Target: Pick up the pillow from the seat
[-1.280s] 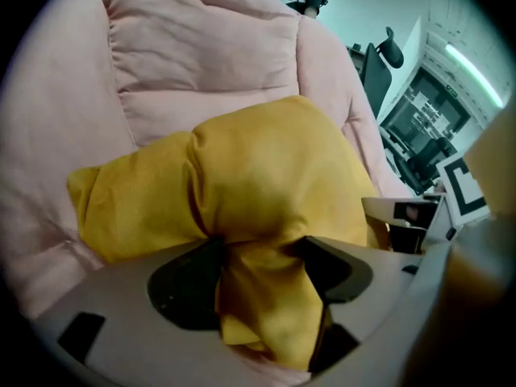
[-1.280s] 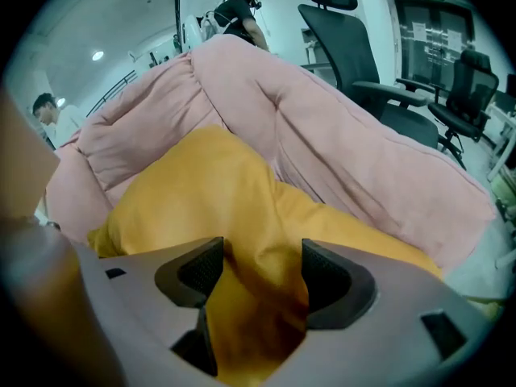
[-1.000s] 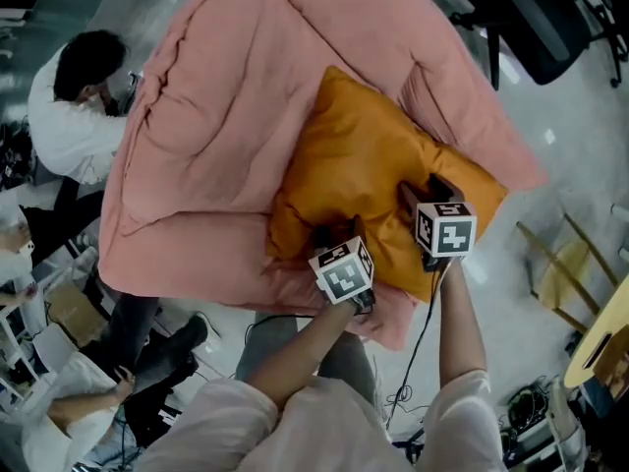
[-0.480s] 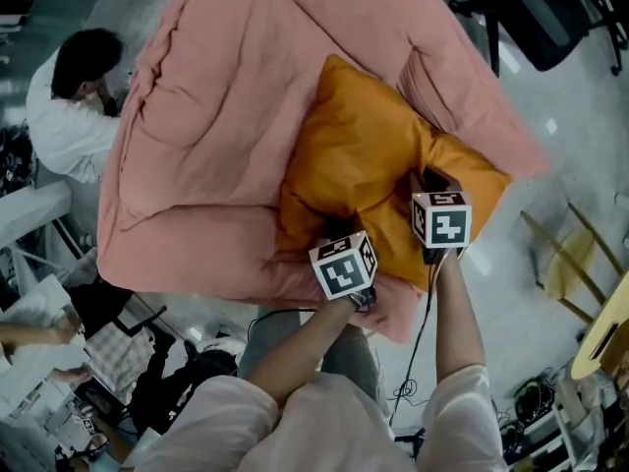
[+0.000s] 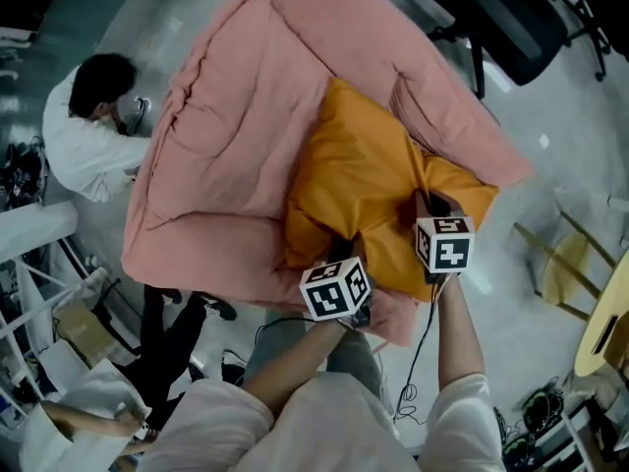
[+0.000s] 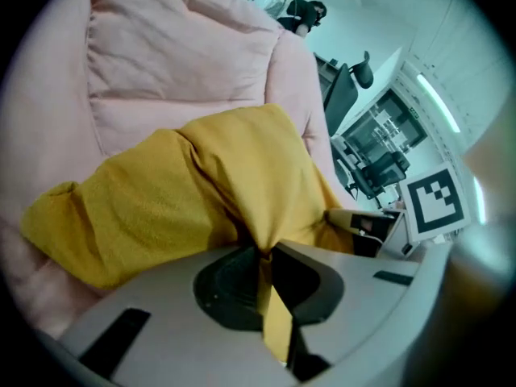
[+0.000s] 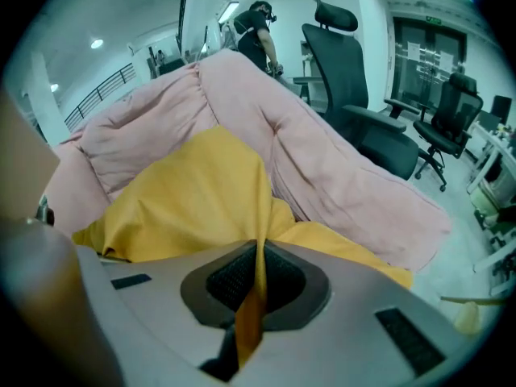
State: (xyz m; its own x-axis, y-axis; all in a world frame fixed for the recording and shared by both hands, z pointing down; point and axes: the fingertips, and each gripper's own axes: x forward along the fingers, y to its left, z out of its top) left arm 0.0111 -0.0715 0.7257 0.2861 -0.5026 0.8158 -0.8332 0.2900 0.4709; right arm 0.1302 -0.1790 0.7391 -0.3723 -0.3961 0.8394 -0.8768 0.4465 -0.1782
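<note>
Left gripper [image 6: 264,256] and right gripper [image 7: 260,256] have just closed, and each is clamped tight on a thin fold of the pillow's near edge. The pink padded seat [image 5: 236,146] fills most of the head view. The orange pillow [image 5: 359,190] lies on its right half, bunched toward the jaws. A black office chair [image 5: 521,28] stands beyond.

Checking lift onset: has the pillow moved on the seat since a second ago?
Yes. The left gripper and right gripper have just closed on the near edge of the pillow, bunching it up off the pink seat; far corner still on it.
</note>
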